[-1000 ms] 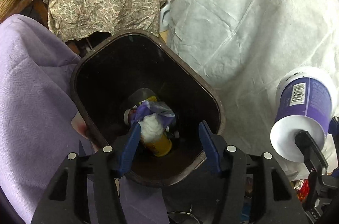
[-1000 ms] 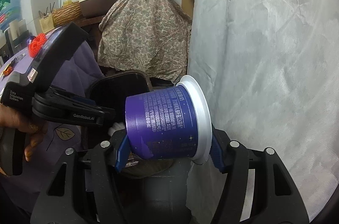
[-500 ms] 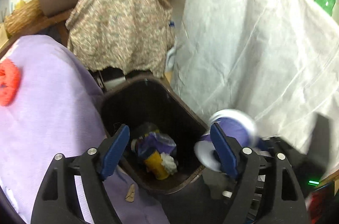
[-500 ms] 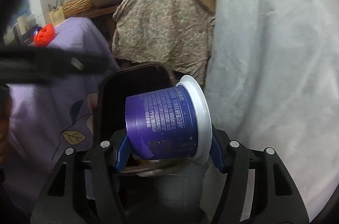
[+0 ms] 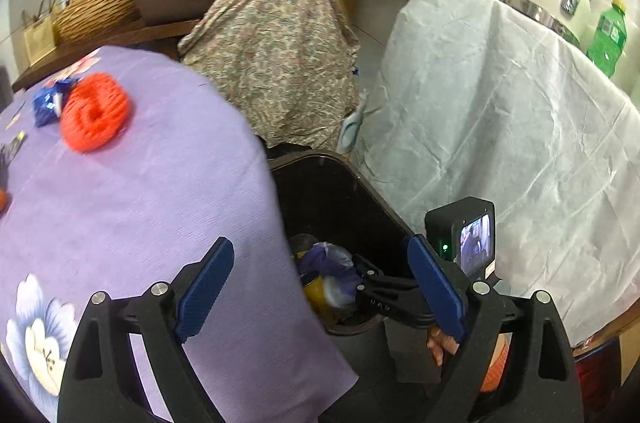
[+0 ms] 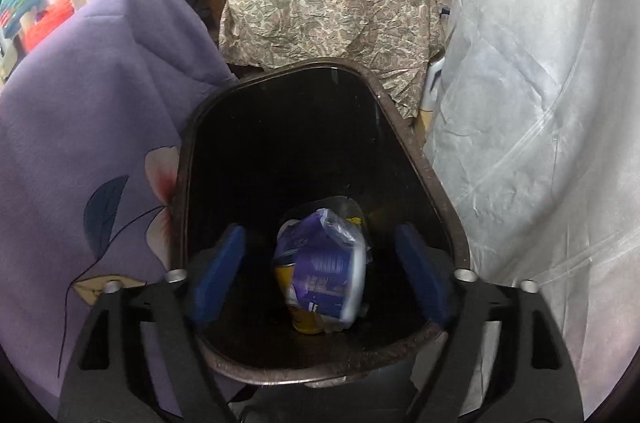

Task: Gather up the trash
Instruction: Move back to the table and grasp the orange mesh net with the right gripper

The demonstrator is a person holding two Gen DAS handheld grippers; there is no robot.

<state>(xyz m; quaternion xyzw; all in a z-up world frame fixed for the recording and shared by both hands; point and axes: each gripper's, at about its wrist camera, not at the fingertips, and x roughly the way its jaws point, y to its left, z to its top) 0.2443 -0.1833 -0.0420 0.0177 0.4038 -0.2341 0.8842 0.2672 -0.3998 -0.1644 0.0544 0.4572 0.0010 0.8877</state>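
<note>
Right gripper point(image 6: 320, 277) over the dark bin point(image 6: 424, 159), jaws just spread wide and empty, purple tub point(image 6: 326, 283) lying inside on the other trash — left gripper point(image 5: 320, 293) also just opened, holding nothing, above the purple tablecloth point(image 5: 160, 191)

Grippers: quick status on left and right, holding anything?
Left gripper: open, empty, jaws just been opening.
Right gripper: open, jaws just been opening; the purple plastic cup with white rim lies below, unheld.

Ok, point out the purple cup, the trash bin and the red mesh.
purple cup point(image 6: 320, 283), right wrist view, printed side wall.
trash bin point(image 6: 424, 159), right wrist view, right rim.
red mesh point(image 5: 94, 111), left wrist view, centre.
</note>
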